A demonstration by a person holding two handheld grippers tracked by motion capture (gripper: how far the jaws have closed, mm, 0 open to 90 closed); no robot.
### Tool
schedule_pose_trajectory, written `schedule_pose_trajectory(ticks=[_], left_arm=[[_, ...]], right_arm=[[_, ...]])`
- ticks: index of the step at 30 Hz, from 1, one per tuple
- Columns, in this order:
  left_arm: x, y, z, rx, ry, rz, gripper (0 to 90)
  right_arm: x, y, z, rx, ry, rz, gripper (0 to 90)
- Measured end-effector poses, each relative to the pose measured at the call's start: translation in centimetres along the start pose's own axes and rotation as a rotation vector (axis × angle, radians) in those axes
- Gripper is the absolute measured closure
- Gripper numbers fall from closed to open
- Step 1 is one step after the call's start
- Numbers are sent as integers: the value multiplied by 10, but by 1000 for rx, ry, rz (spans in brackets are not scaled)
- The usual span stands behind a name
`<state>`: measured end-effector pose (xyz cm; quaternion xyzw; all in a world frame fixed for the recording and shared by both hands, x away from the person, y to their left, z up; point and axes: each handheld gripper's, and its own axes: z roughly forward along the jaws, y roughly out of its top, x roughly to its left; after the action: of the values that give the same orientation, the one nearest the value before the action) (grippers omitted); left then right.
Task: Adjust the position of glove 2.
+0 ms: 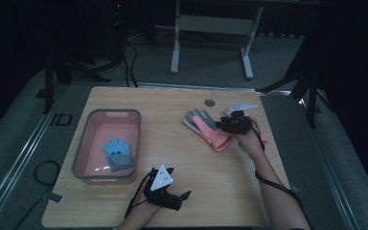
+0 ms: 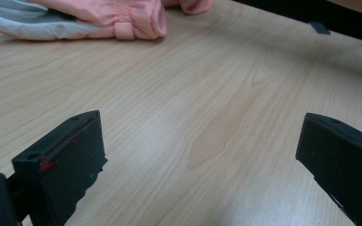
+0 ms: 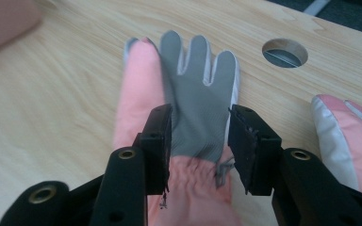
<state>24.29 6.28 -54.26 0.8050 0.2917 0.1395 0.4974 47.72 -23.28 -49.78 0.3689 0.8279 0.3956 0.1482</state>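
High view, near edge first: left gripper [image 1: 168, 191] sits low over the front of the table [image 1: 220, 182], held by a hand coming in from the bottom, grey three-cornered plate on top. Left gripper view shows its jaws wide apart, nothing between them, bare wood grain below. Table is light wood, matte, with a soft glare patch near the middle. Left of centre stands a grey-rimmed pink bin [image 1: 82, 143] with a blue glove [image 1: 118, 154] lying flat inside. Farther back on the right, right gripper [image 1: 225, 125] is over the pink and grey glove [image 1: 206, 127], which lies flat on the table, fingers pointing away from the person. Right gripper view: jaws partly closed, one at each side of the glove's palm [image 3: 195, 108] just above the gathered cuff; cannot tell if the pads press the fabric. A second pink glove [image 3: 349, 136] lies just beside it at the right. Round cable hole [image 1: 210, 102] near the far edge. Beyond the table: grey carpet floor, white legs of another desk [image 1: 211, 43], black cables, dark stands at both sides, dim room.
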Motion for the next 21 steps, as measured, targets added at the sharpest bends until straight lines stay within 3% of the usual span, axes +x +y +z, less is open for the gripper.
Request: schedule_pose_trajectory(ticks=[8, 10, 13, 17, 21], left_arm=[[-1, -1, -1, -13, -20, 4, 21], [0, -1, -1, -17, -19, -3, 21], [2, -2, -1, -12, -13, -7, 21], [3, -4, 0, -9, -16, -15, 21], [3, -4, 0, -8, -18, -16, 21]], right_arm=[[0, 3, 37, 66, 23, -19, 603], [1, 2, 44, 94, -3, -49, 599], [1, 0, 51, 124, -2, -60, 605], [5, -3, 53, 130, -26, -107, 709], [9, -5, 53, 129, -40, -108, 822]])
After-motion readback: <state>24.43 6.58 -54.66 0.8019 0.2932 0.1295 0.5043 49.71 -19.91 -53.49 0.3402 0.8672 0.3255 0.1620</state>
